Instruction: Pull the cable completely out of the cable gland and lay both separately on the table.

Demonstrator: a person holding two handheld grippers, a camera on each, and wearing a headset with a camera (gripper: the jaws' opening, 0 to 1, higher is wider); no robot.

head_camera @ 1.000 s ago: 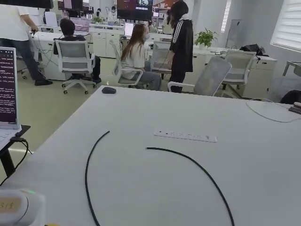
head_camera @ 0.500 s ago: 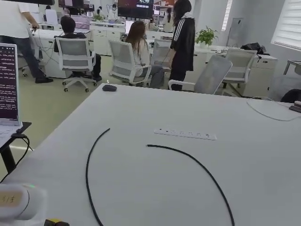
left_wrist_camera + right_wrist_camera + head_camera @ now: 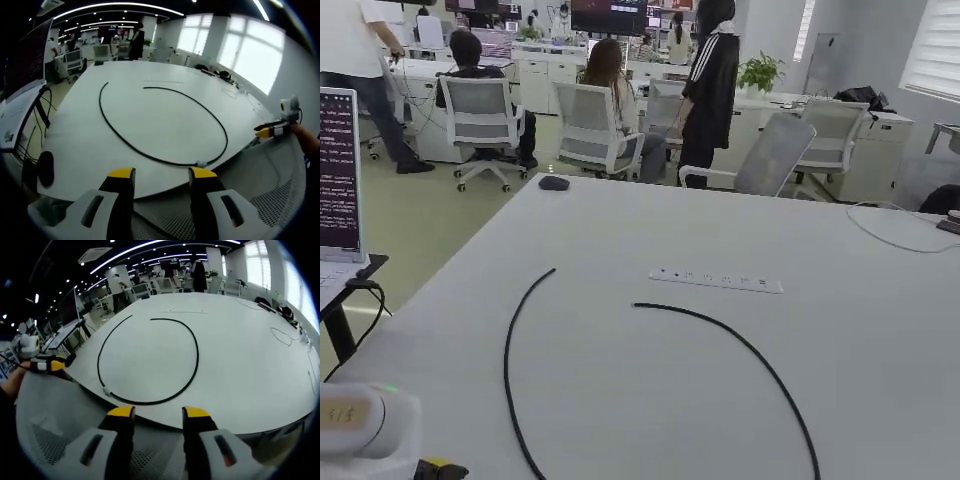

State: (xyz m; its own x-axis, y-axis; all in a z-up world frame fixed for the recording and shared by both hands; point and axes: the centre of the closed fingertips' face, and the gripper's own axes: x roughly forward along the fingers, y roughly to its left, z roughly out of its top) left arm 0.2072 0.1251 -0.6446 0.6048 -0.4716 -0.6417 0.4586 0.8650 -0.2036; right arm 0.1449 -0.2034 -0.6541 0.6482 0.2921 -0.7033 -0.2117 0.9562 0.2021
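Left gripper view: your left tongs [image 3: 161, 174] and right tongs [image 3: 159, 412] gape empty off the desk [image 3: 150, 120], where the black cable [image 3: 100, 102] loops, cable gland [image 3: 200, 163] near the edge.

Your white table [image 3: 650, 220]; landmark is the white power strip [image 3: 716, 282] lying flat on it. The black cable [image 3: 505, 360] forms an open loop on your side of the strip. The cable gland [image 3: 200, 163] sits on the cable at the point farthest from the strip. A dark mouse [image 3: 553, 183] lies beyond the strip, at the far edge.
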